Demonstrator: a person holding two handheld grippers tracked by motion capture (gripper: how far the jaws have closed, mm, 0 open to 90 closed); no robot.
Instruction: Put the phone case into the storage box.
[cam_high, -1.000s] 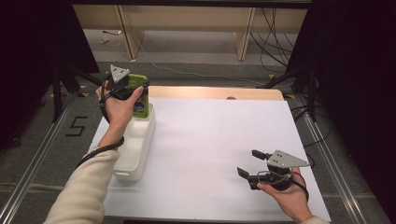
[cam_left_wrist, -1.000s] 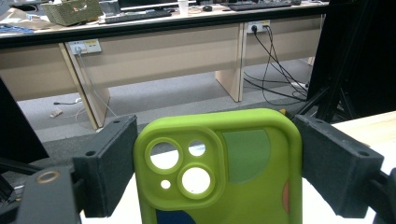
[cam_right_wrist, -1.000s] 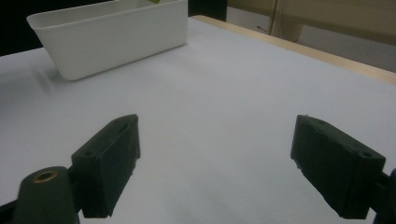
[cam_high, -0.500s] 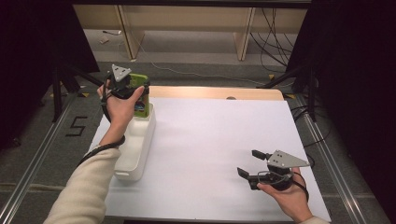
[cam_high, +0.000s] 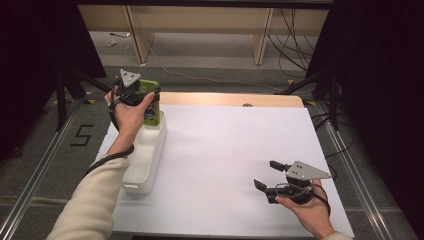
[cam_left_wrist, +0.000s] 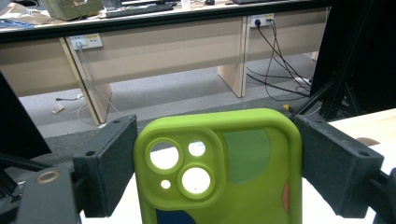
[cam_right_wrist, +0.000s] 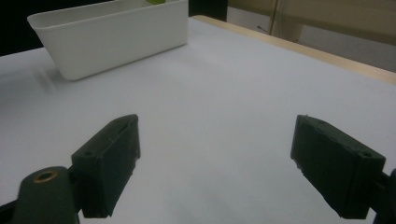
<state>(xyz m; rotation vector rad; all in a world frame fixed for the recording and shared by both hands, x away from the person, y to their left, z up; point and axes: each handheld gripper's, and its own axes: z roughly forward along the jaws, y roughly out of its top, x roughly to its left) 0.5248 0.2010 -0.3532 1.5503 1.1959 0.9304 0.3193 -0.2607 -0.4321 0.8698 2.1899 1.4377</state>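
Count of phone cases: one lime-green soft plastic phone case (cam_left_wrist: 219, 168) with round camera cut-outs and coloured patches on its back.
Count of bins: one long white plastic bin (cam_high: 145, 155) with rounded corners, standing on the white table sheet (cam_high: 225, 150).
Count of grippers: two, each with two black jaws and a grey three-cornered plate on top.
Left gripper (cam_high: 142, 95): jaws pinch the phone case by its two long edges; in the left gripper view both black pads touch the case's sides, with the camera cut-outs near the left-hand pad.
Phone case place: between the left jaws, upright, held in the air above the far end of the bin; its lower part drops below the left gripper view's frame.
Left hand (cam_high: 127, 112): raised off the table, wrapped round the gripper's body, with the cream-sleeved forearm running up along the bin's outer side; the jaws point away from the person toward the far desks.
Right gripper (cam_high: 272, 175): jaws spread wide with nothing between them, only bare white sheet beneath the gap.
Right hand (cam_high: 305, 210): low at the near right of the sheet, resting on or just over it, holding the gripper from behind; the jaws point leftward toward the bin.
Bin relative to right jaws: well apart, ahead of them and beyond the left-hand pad in the right gripper view (cam_right_wrist: 112, 32).
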